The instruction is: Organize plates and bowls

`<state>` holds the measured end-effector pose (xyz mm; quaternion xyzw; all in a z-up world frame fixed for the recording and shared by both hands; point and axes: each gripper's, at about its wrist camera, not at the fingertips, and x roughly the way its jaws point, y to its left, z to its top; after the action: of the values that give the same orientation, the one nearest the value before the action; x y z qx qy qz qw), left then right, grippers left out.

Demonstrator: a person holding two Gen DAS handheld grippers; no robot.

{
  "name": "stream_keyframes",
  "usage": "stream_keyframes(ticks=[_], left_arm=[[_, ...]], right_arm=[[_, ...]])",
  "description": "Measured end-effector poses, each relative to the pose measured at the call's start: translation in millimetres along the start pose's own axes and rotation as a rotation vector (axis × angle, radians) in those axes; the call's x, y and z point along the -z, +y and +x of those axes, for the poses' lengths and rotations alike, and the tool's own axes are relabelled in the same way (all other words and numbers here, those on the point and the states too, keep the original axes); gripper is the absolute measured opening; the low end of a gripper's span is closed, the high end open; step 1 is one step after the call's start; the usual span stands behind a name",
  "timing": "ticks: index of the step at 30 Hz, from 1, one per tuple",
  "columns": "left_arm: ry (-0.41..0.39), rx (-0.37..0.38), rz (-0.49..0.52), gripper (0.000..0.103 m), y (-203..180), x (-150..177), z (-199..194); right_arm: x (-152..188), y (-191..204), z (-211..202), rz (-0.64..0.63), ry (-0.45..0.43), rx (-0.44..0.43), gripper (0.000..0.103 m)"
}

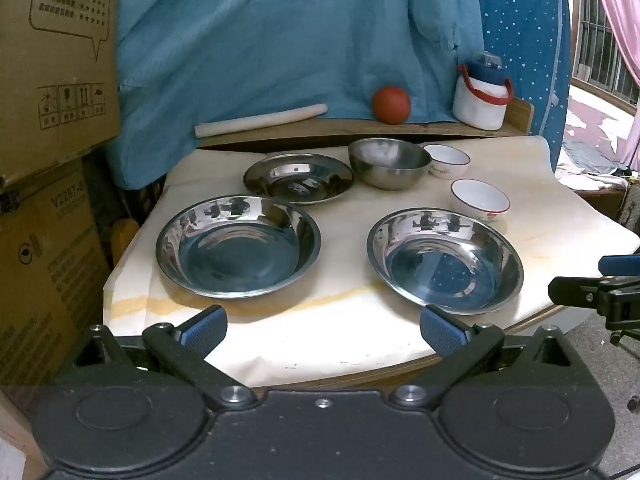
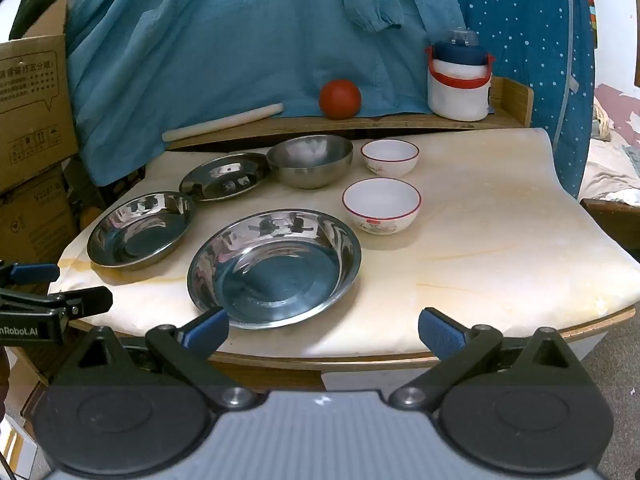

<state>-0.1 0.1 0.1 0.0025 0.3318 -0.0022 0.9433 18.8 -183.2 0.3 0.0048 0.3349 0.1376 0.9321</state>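
Along the tabletop's far edge, a wooden shelf (image 2: 400, 122) carries a rolling pin (image 2: 222, 122), a red ball (image 2: 340, 99) and a white jug (image 2: 458, 84).

far white bowl (image 1: 447, 161) half hidden behind steel bowl (image 1: 389, 163), cardboard boxes (image 1: 52, 80) cut off at left edge

Ahead of left tongs (image 1: 323, 330): bare counter (image 1: 320, 320), then two steel plates (image 1: 238, 246) blocking.
Ahead of right tongs (image 2: 324, 332): steel plate (image 2: 275, 268) at left; right counter strip free.
Beyond: bowls (image 2: 382, 206) crowd.

Lower cardboard box (image 1: 44, 264): "V2287-" partly legible. Left tongs (image 2: 24, 330) body: "nRobot.AI". Upper box (image 1: 60, 60): Chinese print, unreadable.
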Motion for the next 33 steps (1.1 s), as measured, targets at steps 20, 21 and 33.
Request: stream_keyframes(ticks=[20,21,33], left_arm=[[0.004,0.002,0.002,0.102,0.0,-0.3,0.7],[0.004,0.002,0.002,0.102,-0.1,-0.2,0.5],[0.004,0.004,0.004,0.102,-5.1,1.2,-0.6]], right_arm=[[-1.3,-1.7,-1.4,0.001,-0.001,-0.001,0.103],[-1.4,-1.8,-1.6,0.002,-0.001,-0.001,0.103],[-1.3,-2.4,-4.2,0.002,-0.001,-0.001,0.103]])
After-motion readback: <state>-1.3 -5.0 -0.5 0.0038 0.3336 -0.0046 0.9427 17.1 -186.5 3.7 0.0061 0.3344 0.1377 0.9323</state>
